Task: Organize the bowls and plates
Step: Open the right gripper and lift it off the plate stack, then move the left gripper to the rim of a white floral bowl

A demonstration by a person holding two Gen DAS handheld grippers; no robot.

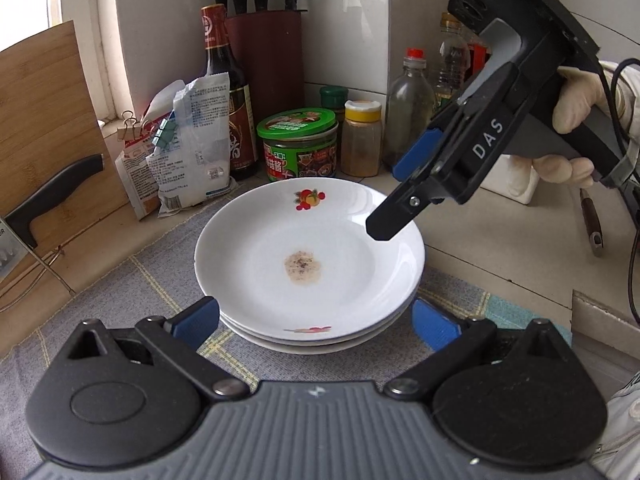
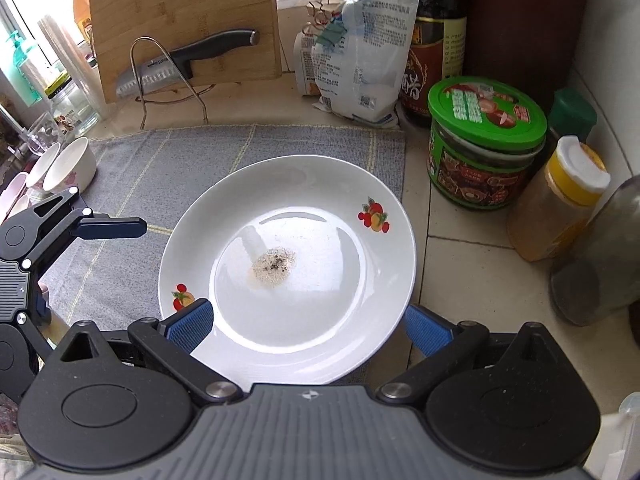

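A stack of white plates (image 1: 308, 240) with fruit prints sits on a grey checked cloth (image 1: 120, 304). The top plate (image 2: 288, 216) has a brownish speckled stain in its middle. My left gripper (image 1: 316, 324) is open, its blue pads on either side of the stack's near edge. My right gripper (image 2: 310, 326) is open too, low over the top plate's near rim, with one pad overlapping the rim. The left wrist view shows the right gripper (image 1: 400, 188) slanting down over the stack's right rim in a gloved hand (image 1: 576, 112). A finger (image 2: 112, 226) of the left gripper shows left of the plate.
Jars and bottles crowd the back: a green-lidded jar (image 2: 486, 140), a yellow-capped spice jar (image 2: 560, 208), a dark sauce bottle (image 1: 226, 92), clipped bags (image 2: 360, 60). A cutting board with a knife (image 2: 188, 56) leans at the left. Small white bowls (image 2: 68, 168) sit at the cloth's left edge.
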